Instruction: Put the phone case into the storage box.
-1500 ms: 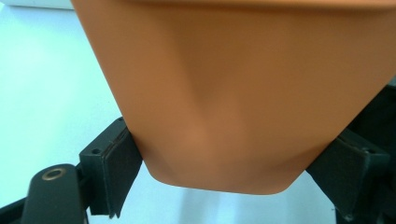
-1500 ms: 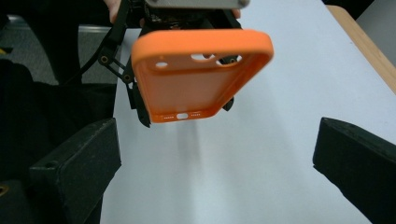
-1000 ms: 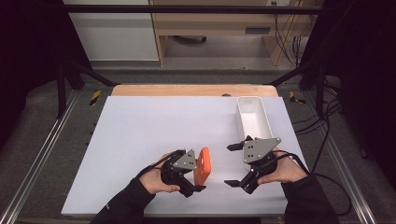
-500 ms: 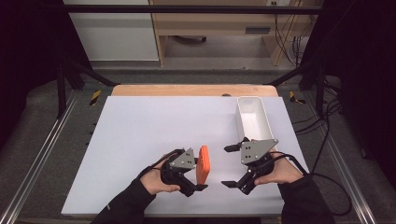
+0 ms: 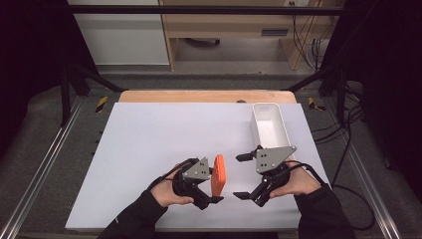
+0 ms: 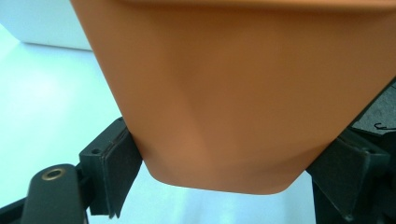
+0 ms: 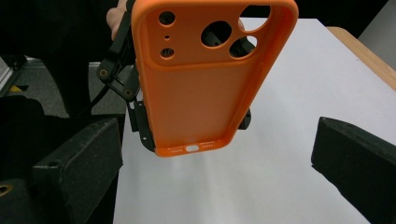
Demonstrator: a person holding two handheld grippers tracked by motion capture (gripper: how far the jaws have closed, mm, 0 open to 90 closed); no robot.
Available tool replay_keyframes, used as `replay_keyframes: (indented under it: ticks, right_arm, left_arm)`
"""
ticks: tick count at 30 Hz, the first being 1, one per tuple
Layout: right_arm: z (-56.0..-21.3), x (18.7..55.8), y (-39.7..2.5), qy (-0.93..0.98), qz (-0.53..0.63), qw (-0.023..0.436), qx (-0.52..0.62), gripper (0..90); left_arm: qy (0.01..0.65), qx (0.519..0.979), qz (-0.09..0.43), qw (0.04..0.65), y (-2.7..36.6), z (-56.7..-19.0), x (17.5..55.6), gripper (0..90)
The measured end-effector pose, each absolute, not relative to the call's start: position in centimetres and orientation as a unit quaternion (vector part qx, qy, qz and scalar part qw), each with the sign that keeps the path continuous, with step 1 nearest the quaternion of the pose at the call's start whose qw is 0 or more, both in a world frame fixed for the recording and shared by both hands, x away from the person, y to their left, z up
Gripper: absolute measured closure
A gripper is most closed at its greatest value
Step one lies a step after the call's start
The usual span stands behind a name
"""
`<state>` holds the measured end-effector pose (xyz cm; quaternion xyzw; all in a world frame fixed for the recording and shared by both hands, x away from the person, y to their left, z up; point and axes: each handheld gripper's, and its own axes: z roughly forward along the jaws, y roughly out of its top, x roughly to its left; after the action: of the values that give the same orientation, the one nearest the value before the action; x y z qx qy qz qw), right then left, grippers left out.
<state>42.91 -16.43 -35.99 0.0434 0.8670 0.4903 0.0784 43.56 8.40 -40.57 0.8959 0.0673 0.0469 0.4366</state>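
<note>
Left gripper (image 5: 211, 185) was clamped on the orange phone case (image 5: 218, 174), holding it upright on edge above the white mat (image 5: 149, 144), near the front edge. Right gripper (image 5: 242, 175) stood just beside it, jaws spread wide, nothing in them. For a clean handover I'd have closed the right on the case's free long edges (camera cutouts were facing it), then released left. White bin (image 5: 269, 124) sat beyond.
</note>
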Motion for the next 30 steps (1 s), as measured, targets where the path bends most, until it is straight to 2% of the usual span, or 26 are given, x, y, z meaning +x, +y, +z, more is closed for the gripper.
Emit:
replay_keyframes:
  ticks: [30]
  right_arm:
    - [-35.7,43.1,-15.2,0.872,0.485,0.06,0.024,4.8]
  left_arm:
    - [0.035,0.899,0.033,0.435,6.3,-40.7,43.2,15.7]
